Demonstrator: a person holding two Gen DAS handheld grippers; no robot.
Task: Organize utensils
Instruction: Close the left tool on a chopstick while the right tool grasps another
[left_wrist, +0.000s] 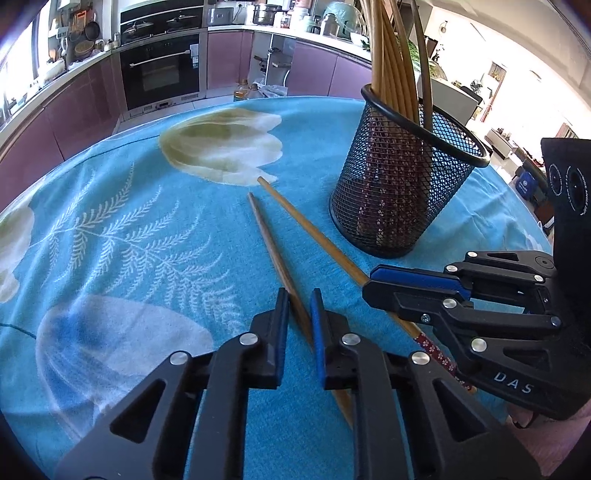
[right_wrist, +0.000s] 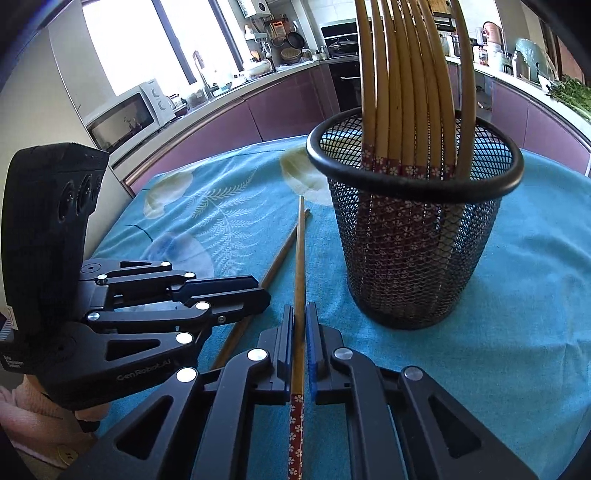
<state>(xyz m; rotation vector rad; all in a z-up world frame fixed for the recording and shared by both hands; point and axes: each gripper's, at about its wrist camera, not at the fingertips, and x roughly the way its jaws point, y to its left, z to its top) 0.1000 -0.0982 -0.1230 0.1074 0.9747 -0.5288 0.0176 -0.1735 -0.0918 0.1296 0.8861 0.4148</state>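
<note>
Two wooden chopsticks lie on the blue floral tablecloth (left_wrist: 122, 236). My left gripper (left_wrist: 298, 295) straddles the darker chopstick (left_wrist: 269, 243) with a small gap on each side, jaws narrowly open. My right gripper (right_wrist: 300, 314) is shut on the lighter chopstick (right_wrist: 300, 258), which has a red flowered end; it also shows in the left wrist view (left_wrist: 314, 236). A black mesh holder (right_wrist: 413, 236) with several chopsticks standing in it sits just right of both; it also shows in the left wrist view (left_wrist: 399, 192).
The table edge curves away at the far side, with purple kitchen cabinets (left_wrist: 229, 59) and an oven (left_wrist: 160, 70) beyond. A microwave (right_wrist: 129, 114) stands on the counter at left.
</note>
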